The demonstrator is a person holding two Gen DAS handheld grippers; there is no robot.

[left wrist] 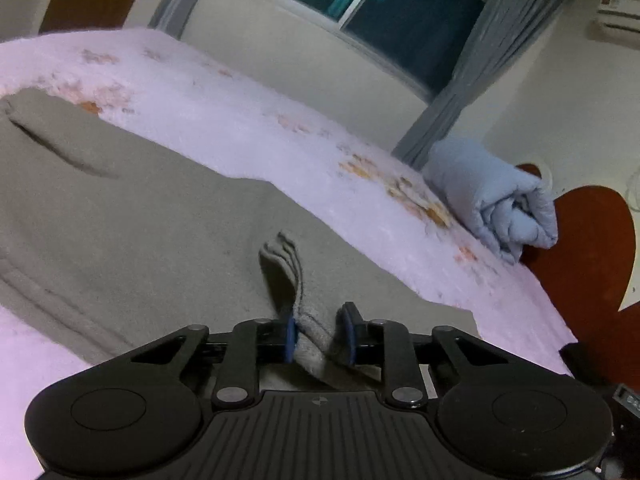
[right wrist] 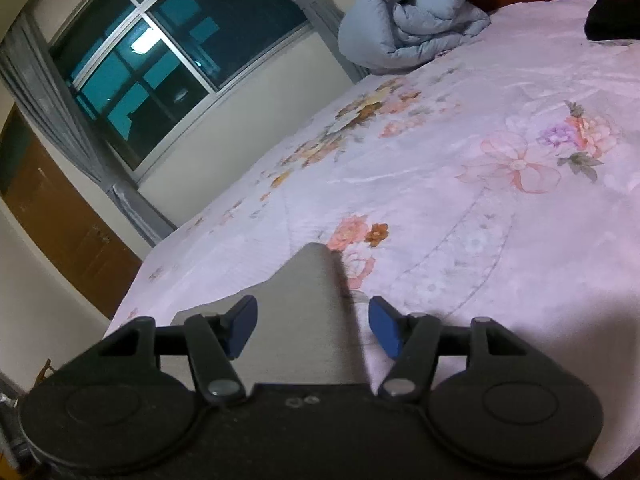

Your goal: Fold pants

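Note:
The grey pants (left wrist: pixel 132 216) lie spread on the pink floral bedspread (left wrist: pixel 248 120), with a pocket slit at the upper left. My left gripper (left wrist: pixel 319 336) has a bunched fold of the pants' edge between its blue pads, with a gap still showing beside the right pad. In the right wrist view, a pointed grey corner of the pants (right wrist: pixel 308 300) lies between the blue pads of my right gripper (right wrist: pixel 312 326), whose jaws stand wide apart without touching the cloth.
A rolled light-blue duvet (left wrist: pixel 496 200) lies at the bed's far corner, also seen in the right wrist view (right wrist: pixel 408 12). A brown headboard (left wrist: pixel 588 248) stands behind it. A window with grey curtains (right wrist: pixel 160 60) is beyond the bed. A dark object (right wrist: pixel 616 16) sits at the far right.

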